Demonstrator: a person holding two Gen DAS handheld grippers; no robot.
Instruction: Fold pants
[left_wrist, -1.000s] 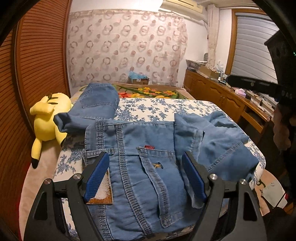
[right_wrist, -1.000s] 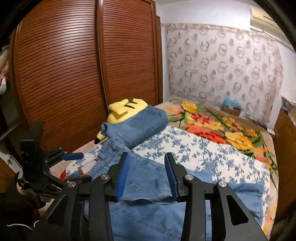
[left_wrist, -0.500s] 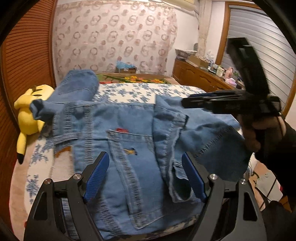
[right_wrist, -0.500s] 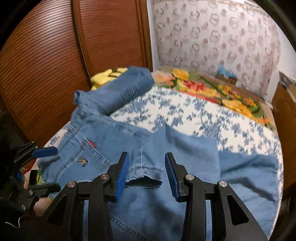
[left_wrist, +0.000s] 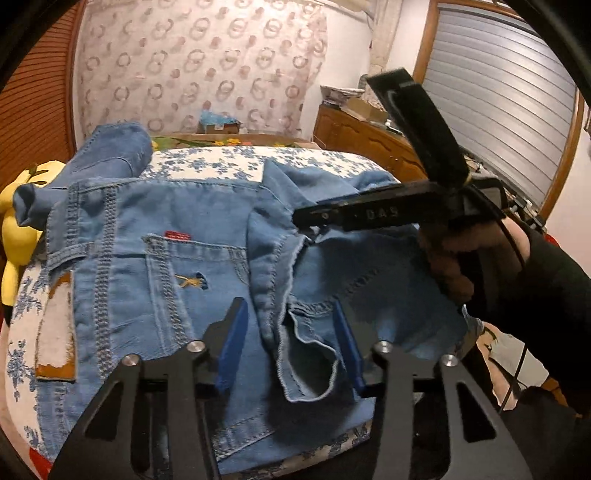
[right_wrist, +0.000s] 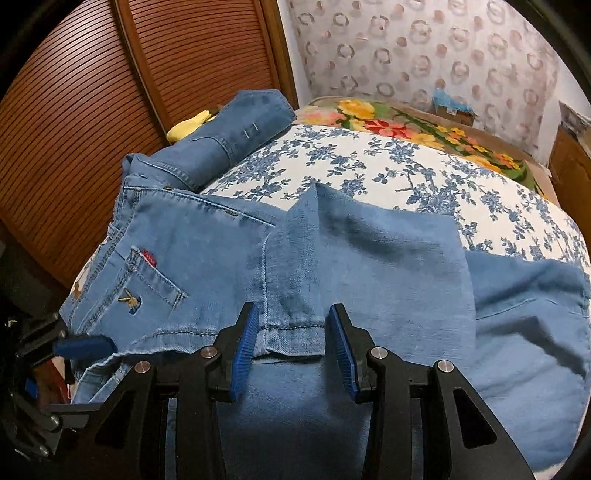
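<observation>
Light blue jeans (left_wrist: 177, 266) lie across the flowered bed, back pocket up, with the leg ends folded back onto the seat. My left gripper (left_wrist: 290, 350) is open, its blue pads either side of the folded leg hem (left_wrist: 310, 354) at the near edge. My right gripper (right_wrist: 295, 354) is open too, straddling the other leg hem (right_wrist: 291, 332). In the left wrist view the right gripper (left_wrist: 314, 218) reaches in from the right over the folded leg. In the right wrist view a left finger (right_wrist: 85, 347) shows at lower left.
A second pair of folded jeans (left_wrist: 110, 147) lies at the far left of the bed, beside a yellow plush toy (left_wrist: 14, 221). The blue flowered sheet (right_wrist: 369, 166) and a bright floral blanket (right_wrist: 406, 122) lie beyond. A slatted wooden wardrobe (right_wrist: 110, 92) stands left; a wooden dresser (left_wrist: 369, 144) stands right.
Both grippers have moved down and closer to the jeans. The left jaws have narrowed around the leg hem. The right gripper has come in over the folded leg.
</observation>
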